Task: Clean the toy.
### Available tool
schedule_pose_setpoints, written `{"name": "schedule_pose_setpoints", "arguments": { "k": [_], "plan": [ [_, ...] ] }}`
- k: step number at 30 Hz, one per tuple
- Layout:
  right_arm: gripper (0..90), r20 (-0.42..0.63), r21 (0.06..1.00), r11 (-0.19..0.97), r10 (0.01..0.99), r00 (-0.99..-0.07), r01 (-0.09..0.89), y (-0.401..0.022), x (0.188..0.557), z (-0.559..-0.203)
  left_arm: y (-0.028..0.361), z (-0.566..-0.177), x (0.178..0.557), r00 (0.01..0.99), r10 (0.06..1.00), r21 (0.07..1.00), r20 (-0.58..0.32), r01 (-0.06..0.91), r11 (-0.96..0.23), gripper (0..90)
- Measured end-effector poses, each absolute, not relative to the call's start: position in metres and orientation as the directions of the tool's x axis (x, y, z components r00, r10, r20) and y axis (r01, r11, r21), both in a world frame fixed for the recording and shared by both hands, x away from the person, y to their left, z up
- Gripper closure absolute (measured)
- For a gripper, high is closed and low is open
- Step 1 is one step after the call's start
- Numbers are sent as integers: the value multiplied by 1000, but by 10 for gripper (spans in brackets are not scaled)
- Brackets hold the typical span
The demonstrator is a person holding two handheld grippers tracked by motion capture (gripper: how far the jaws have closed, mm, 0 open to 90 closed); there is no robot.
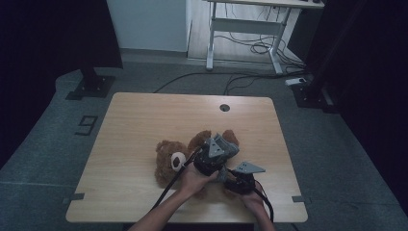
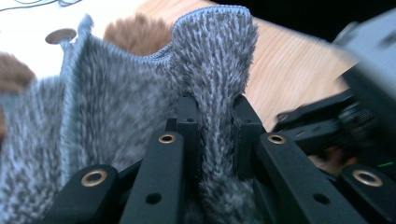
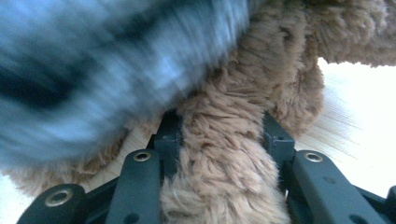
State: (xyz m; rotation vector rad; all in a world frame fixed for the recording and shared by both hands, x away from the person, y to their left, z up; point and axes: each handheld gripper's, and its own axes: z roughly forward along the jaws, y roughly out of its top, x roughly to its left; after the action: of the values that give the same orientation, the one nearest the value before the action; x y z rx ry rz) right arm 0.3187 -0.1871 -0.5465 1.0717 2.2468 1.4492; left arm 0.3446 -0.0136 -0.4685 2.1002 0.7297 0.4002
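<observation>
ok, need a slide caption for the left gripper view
Left hand-held gripper shut on a fold of grey knit fabric, brown teddy bear and wooden table behind.

The grey knit garment (image 3: 107,60) smears into streaks across the right gripper view, its weave unreadable. In the high view the left gripper (image 1: 215,155) covers the teddy bear's (image 1: 169,161) body (head and far paws peek out), and the near edge cuts off both forearms.
</observation>
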Motion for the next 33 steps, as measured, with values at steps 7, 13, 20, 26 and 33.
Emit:
{"name": "schedule_pose_setpoints", "arguments": {
  "k": [7,13,20,26,33],
  "plan": [
    [598,158,870,233,703,-694,435,-186,318,-547,11,-466,333,759,650,834,38,335,-439,777],
    [599,164,869,229,703,-692,439,-186,318,-547,60,-467,327,682,728,847,71,343,-405,776],
    [598,162,870,231,702,-694,436,-185,318,-547,110,-459,325,643,766,881,5,360,-307,773],
    [598,164,869,227,704,-691,439,-185,318,-547,146,-456,323,585,811,890,-2,371,-265,774],
    [599,165,870,226,705,-689,439,-185,318,-547,192,-482,329,492,870,852,-37,471,-230,777]
  ]
}}
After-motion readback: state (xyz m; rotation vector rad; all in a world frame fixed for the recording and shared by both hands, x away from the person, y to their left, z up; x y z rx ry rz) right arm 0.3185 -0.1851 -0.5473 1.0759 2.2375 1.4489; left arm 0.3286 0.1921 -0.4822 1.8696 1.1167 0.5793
